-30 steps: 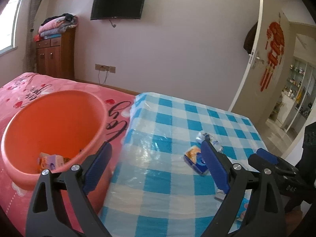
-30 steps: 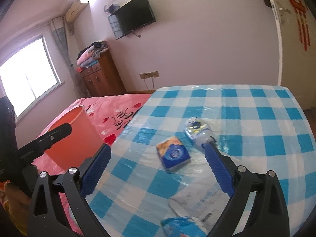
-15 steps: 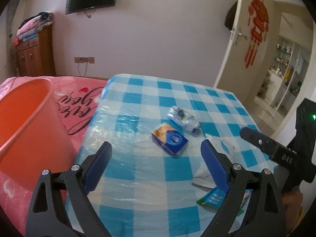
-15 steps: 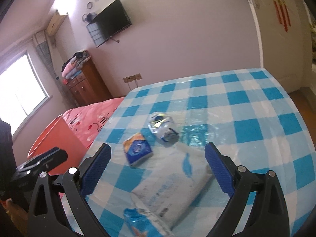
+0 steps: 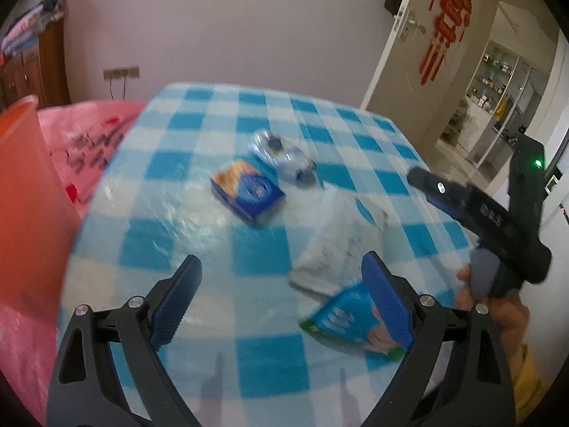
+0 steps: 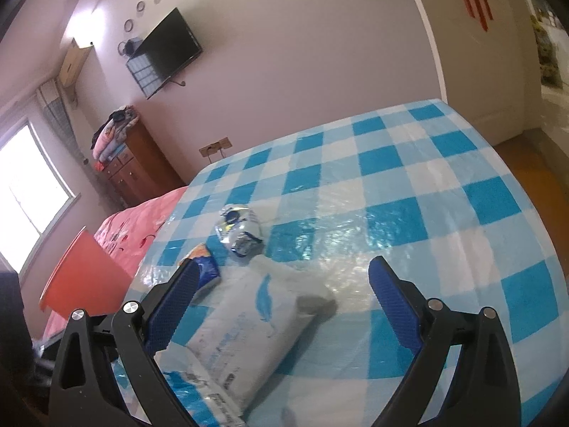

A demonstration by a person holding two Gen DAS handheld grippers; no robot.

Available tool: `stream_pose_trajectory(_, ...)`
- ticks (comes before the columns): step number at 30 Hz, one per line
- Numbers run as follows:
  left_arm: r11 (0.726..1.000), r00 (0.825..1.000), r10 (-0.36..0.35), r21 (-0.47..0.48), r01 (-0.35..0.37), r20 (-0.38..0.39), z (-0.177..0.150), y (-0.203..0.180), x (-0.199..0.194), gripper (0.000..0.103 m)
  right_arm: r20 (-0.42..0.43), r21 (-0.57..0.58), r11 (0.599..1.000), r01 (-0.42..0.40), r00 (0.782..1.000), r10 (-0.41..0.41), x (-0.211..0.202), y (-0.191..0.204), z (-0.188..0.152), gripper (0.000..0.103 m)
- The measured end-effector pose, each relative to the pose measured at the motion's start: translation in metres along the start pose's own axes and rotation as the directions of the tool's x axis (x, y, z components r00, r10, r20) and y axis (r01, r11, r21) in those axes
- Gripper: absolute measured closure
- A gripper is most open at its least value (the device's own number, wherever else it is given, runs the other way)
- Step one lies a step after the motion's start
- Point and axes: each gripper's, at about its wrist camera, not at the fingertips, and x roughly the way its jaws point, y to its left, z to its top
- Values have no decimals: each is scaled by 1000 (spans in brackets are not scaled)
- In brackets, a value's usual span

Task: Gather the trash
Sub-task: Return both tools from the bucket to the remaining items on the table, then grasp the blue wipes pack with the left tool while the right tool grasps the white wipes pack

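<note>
Ahead of both tools, a tabletop [image 6: 409, 163] under blue-and-white checked plastic; off to the left of it, a pink bedspread [image 5: 96, 131]; standing on that, well left of the left hand-held gripper [image 5: 281, 306], an orange bin [image 5: 25, 192], inside not visible now, so cannot tell what is already collected. Largest piece of trash: a white plastic pack [image 6: 249, 331] with a blue feather mark, lying between the fingers of the right hand-held gripper [image 6: 281, 306], not yet pinched; that tool spread wide, holding nothing. Next down: a blue-and-orange box [image 5: 247, 192], straight ahead of the left tool, near but apart from it. Just beyond, a crumpled silver-blue wrapper [image 5: 281, 153]. Smallest: a green-edged blue sachet [image 5: 352, 320], right against the left tool's right finger, partly hidden behind it; left tool likewise spread apart and empty. Four pieces visibly left on the cloth; likely early to midway, with the white pack seemingly next in line.
</note>
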Motion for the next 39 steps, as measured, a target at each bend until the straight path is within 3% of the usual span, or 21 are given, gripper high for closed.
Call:
stream_pose_trajectory(5,994,995,-78,-87,72,-67,-22,-5,-2,12,-12,24,1000,-8,1000,8,4,-15,-2,8)
stream_pose_trajectory(10,969,975,-186,-185,161,-123,-42,-12,5,12,-21,38,999,-25,999,26,6,-25,-4,8)
stream_pose_trajectory(15,946,956,-245,-258,198,-163,-50,-21,25,12,-43,53,997,-48,998,50,7,-34,-7,8)
stream_pose_trajectory(20,924,948,-274,-317,213,-160,-48,-28,40,12,-54,77,994,-82,995,87,5,-45,-9,8)
stream_pose_trajectory(32,911,954,-251,-372,177,-161,-35,-37,61,15,-53,111,980,-167,983,173,-2,-54,-5,8)
stream_pose_trajectory(35,917,961,-228,-367,158,-156,-34,-40,63,18,-50,110,977,-181,981,187,-4,-54,-4,8)
stream_pose_trajectory(39,929,971,-182,-351,118,-156,-33,-43,64,34,-60,110,973,-204,976,212,-2,-53,-2,8)
